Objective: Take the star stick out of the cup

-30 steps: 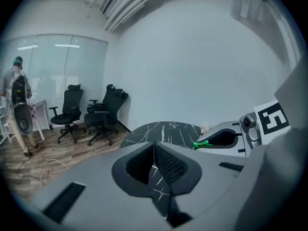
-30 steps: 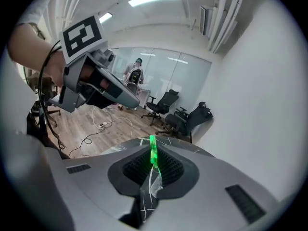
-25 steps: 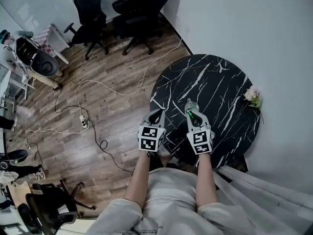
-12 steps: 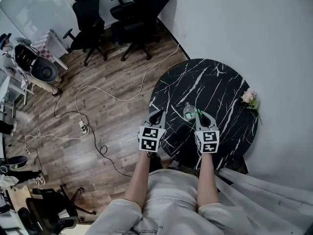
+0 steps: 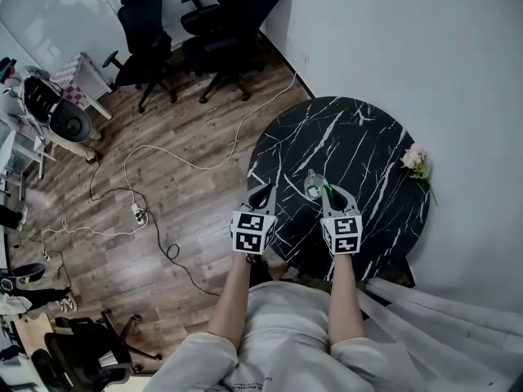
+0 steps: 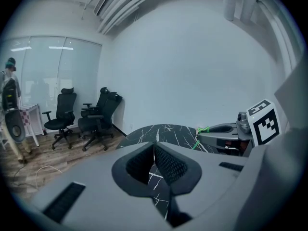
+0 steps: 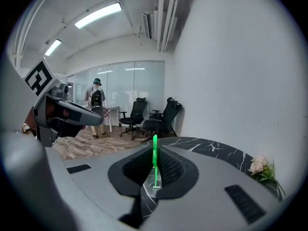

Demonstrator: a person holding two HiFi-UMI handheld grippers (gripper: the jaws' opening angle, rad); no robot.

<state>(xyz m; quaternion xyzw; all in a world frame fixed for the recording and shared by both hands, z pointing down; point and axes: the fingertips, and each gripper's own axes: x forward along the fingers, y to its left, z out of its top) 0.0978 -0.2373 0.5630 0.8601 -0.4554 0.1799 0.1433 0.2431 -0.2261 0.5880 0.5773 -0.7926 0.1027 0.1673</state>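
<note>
While right gripper clamps star stick, cup beside, left gripper closed.

Right gripper pinching star stick, cup just beside

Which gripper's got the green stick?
The right gripper: its jaws pinch the upright green star stick. The left gripper is shut on nothing.

The star stick stands upright between the jaws of the right gripper. The cup sits on the table just left of that gripper's tip, between it and the left gripper, which hangs at the table's near edge. A flower sprig lies on the table's rim, well to the right of the right gripper. Office chairs stand far ahead of the left gripper, to its left.
</note>
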